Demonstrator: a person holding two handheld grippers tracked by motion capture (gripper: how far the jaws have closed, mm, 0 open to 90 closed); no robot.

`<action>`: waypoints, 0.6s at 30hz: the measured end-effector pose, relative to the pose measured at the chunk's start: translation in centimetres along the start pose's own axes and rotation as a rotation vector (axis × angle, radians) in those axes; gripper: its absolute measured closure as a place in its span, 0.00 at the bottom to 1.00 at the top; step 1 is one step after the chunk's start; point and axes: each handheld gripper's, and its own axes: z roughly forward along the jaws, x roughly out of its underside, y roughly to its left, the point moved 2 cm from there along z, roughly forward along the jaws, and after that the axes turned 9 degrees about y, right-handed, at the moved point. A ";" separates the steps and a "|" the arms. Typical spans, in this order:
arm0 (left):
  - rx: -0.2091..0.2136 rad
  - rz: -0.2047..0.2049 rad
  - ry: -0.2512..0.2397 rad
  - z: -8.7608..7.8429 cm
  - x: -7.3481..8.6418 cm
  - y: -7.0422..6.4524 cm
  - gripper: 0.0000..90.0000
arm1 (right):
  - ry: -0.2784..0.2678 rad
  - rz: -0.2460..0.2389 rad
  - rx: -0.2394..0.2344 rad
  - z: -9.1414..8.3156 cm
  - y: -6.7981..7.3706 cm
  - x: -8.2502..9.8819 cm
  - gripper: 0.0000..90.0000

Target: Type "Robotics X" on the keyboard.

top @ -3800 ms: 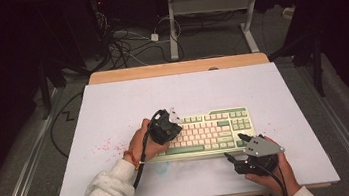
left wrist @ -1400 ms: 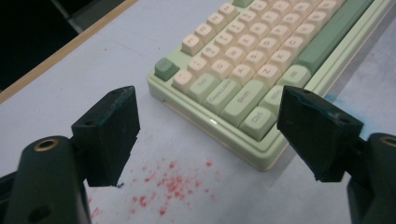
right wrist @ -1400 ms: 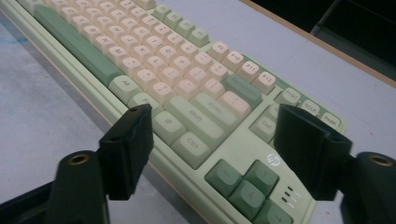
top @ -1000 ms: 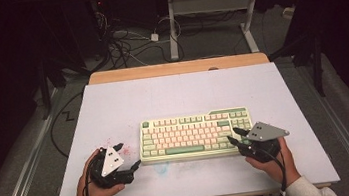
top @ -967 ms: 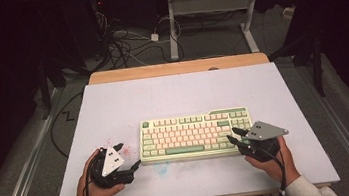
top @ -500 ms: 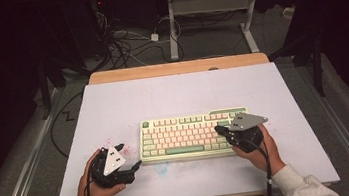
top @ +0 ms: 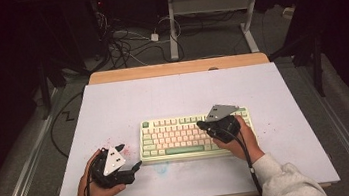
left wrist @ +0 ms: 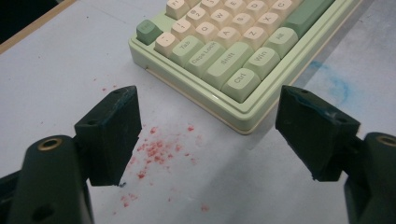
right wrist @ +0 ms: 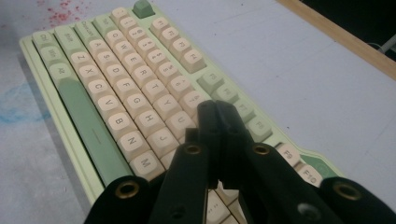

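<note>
The keyboard (top: 194, 135) lies flat a little nearer than the middle of the table (top: 172, 95), its long side running across. It looks stiff and fairly heavy for its size: a hard pale green case with cream and green keys standing proud of it. The case should slide on the smooth top rather than tip, and it will not bend. The keys are the delicate part; each one sinks under a light push and the caps could pop off if levered sideways. To move the whole thing, the low rim at either short end is the place to grip, not the keys. To press a key, a narrow tip coming straight down on one cap is what is called for.

The right gripper (top: 202, 124) hangs over the right half of the keyboard with its jaws drawn fully together into a single point and nothing between them; in the right gripper view (right wrist: 215, 112) that point sits above the middle rows, and I cannot tell whether it touches a cap. The left gripper (top: 130, 158) rests just left of the keyboard's near left corner, jaws spread wide and empty, with that corner (left wrist: 243, 126) ahead of the gap.

The table top is a smooth pale sheet, marked with red specks (left wrist: 156, 151) left of the keyboard and a faint blue smear (top: 162, 168) just in front of it. Beyond the keyboard a wooden edge (top: 179, 67) borders the sheet. The room behind that is dark, with loose cables (top: 126, 46) on the floor and the legs of a metal frame (top: 172, 27).
</note>
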 end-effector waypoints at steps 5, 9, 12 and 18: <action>0.002 0.000 -0.003 -0.1 0.0 0.0 0.24 | 0.041 -0.010 -0.013 1.5 0.4 -0.4 1.00; 0.005 0.000 -0.001 0.0 0.0 0.0 0.24 | 0.077 -0.012 -0.008 2.3 0.5 -0.3 1.00; 0.008 0.002 0.001 0.0 0.0 0.0 0.24 | 0.091 -0.005 -0.002 2.8 0.3 -0.2 1.00; 0.012 0.003 0.003 0.1 0.0 0.0 0.24 | 0.099 -0.010 -0.001 3.3 0.5 -0.2 1.00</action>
